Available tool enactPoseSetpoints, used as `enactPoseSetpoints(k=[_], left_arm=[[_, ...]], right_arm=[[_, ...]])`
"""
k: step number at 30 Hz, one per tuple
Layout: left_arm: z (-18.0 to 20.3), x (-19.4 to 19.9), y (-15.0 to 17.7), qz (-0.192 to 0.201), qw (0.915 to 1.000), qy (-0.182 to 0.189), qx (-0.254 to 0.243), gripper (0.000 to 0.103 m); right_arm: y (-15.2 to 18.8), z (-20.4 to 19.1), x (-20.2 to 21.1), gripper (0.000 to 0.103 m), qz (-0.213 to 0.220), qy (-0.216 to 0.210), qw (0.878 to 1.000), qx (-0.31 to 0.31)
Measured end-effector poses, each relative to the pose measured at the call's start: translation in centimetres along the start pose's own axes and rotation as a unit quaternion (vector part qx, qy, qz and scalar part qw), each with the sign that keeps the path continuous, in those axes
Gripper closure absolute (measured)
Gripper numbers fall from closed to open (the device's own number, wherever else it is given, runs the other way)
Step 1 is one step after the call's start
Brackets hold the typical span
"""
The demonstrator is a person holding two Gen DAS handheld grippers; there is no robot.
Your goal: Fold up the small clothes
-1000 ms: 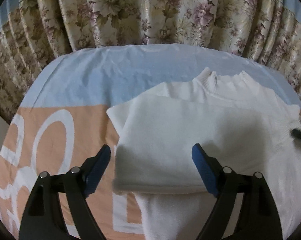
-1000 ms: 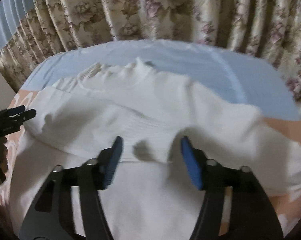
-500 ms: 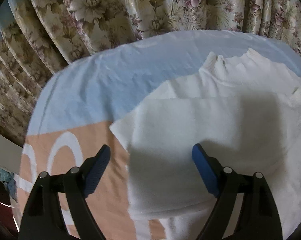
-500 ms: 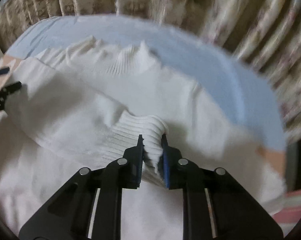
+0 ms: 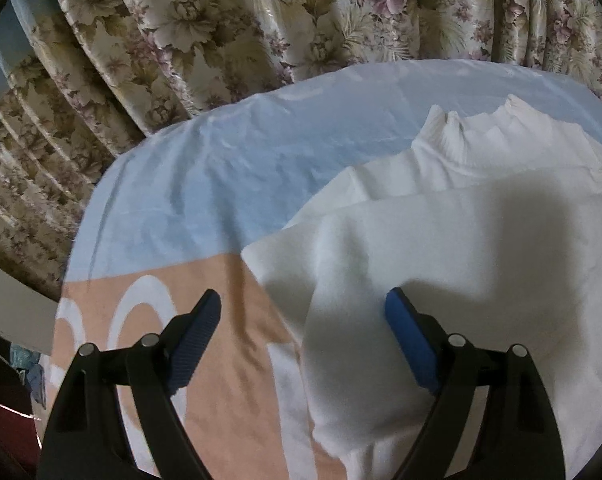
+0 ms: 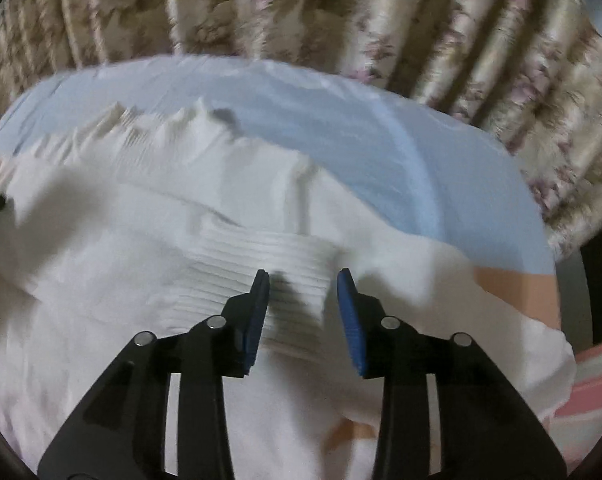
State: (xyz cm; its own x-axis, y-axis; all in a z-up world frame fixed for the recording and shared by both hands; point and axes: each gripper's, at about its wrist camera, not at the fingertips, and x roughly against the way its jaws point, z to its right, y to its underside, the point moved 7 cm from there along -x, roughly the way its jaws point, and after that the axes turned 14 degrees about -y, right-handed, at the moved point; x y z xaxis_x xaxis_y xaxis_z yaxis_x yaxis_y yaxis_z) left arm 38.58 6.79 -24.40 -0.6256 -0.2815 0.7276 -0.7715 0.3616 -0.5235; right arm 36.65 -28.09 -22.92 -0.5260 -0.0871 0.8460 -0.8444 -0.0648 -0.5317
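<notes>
Left wrist view: left gripper (image 5: 303, 316) has its jaws spread wide, nothing between them but air. White sweater (image 5: 441, 248) lies flat ahead and to the right of it, on a bedsheet (image 5: 221, 168) that is pale blue further out and peach with white lettering close in. The right finger sits over the folded-in sleeve panel, the left finger over bare peach sheet; can't tell whether either pad touches fabric. Ribbed collar (image 5: 453, 132) stands up at the far end of the sweater, ahead-right of the gripper. Floral curtain (image 5: 261, 28) hangs behind the bed edge. Right wrist view (motion-blurred, detail soft): right gripper (image 6: 303, 280) has its jaws apart, a moderate gap, gripping nothing. Ribbed cuff (image 6: 261, 268) of the sweater (image 6: 101, 280) lies directly ahead of and between the fingers, resting on the sweater body, bunched into a low ridge. Collar (image 6: 161, 128) is far ahead-left of this gripper. Blue sheet (image 6: 361, 128) shows beyond the sweater, curtain (image 6: 341, 20) behind it. Sweater's edge spills to the right of the gripper over a peach patch of sheet.
</notes>
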Motion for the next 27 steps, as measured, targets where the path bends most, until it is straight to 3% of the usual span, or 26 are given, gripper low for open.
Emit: enactPoseSetpoints(k=[6,10,13,16,20,23,26,27], left_arm=[[1.4,2.7,0.2,0.004,0.9995,0.032,0.005,0.018],[3.1,1.4,1.3,-0.022,0.9995,0.019,-0.010,0.018],[3.3,0.9,1.6,-0.033,0.9991,0.025,0.001,0.018],[2.7,2.0,0.8,-0.032,0.9967,0.064,0.039,0.017],[2.5,3.7,-1.2,-0.005,0.9965,0.061,0.057,0.016],[3.1,4.2,-2.4,0.006,0.9967,0.059,0.055,0.016],[3.5,4.4,-3.2,0.007,0.9949,0.077,0.065,0.016],[3.6,4.4,-3.4,0.006,0.9943,0.081,0.070,0.016]], right_arm=[[0.4,-1.3,1.9,0.062,0.021,-0.014,1.000,0.007],[1.5,-2.7,-0.5,0.060,-0.016,-0.004,0.999,0.047],[1.6,-2.4,-0.3,0.056,-0.010,-0.025,0.999,0.047],[1.1,0.6,3.0,0.045,0.033,-0.063,0.997,-0.012],[2.1,8.7,7.3,0.037,0.085,-0.027,0.990,-0.113],[5.0,16.2,9.4,0.036,0.107,-0.007,0.971,-0.215],[8.9,23.0,11.7,0.036,0.145,-0.005,0.934,-0.326],[10.6,25.2,12.2,0.036,0.158,-0.011,0.915,-0.371]])
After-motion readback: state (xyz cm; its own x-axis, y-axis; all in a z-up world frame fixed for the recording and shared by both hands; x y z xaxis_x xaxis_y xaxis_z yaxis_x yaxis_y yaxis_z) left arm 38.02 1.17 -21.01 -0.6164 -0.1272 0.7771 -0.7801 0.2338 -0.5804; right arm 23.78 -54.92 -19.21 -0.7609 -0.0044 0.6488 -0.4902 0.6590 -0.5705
